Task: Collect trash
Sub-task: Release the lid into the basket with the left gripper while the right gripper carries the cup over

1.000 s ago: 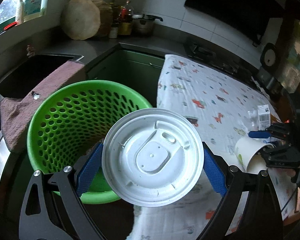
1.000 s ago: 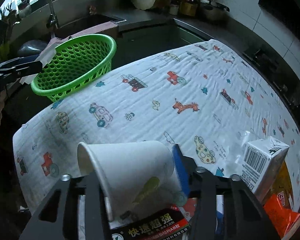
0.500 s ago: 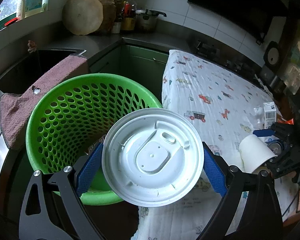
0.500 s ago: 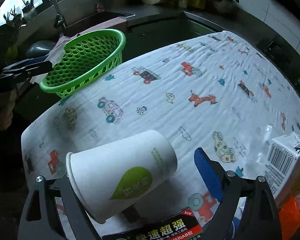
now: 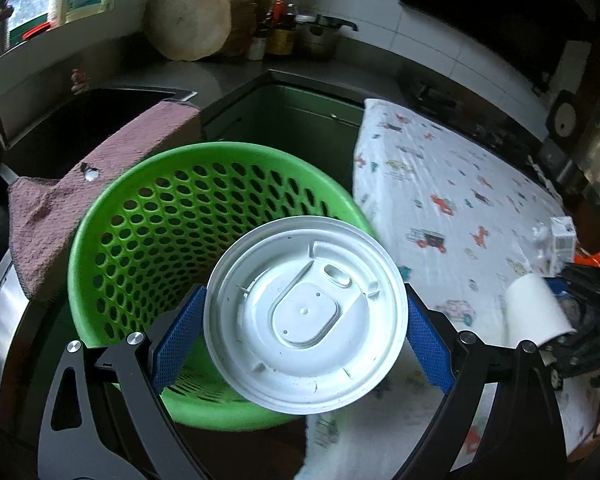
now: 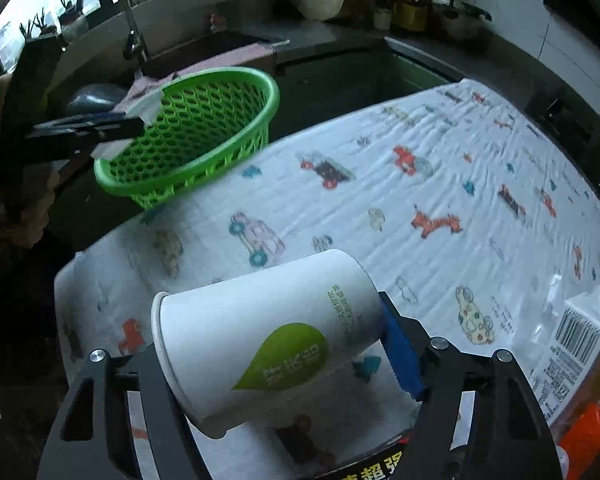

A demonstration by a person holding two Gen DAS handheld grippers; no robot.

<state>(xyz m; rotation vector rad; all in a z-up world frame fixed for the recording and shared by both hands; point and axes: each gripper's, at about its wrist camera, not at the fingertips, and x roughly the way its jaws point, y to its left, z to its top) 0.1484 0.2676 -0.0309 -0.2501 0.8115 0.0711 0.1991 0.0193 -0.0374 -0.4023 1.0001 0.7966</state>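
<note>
Trash-wise, left wrist view: the left gripper (image 5: 306, 334) has its jaws clamped on a white plastic lid (image 5: 305, 316), hanging over the near rim of the green basket (image 5: 148, 216).

Right wrist view: the right gripper (image 6: 276, 354) has its jaws closing around a paper cup (image 6: 264, 332) lying sideways over the patterned cloth (image 6: 380, 200) on the tabletop, small carton (image 6: 580, 336) off right.

Both views are dim, lit by daylight from a window (image 6: 28, 20) at ten o'clock. Strong fisheye bending curves the edges, and the corners fall to black. The cloth (image 6: 440, 184) shows motion blur in both views. The basket (image 5: 148, 240) is sharp in the left view, smeared in the right.
</note>
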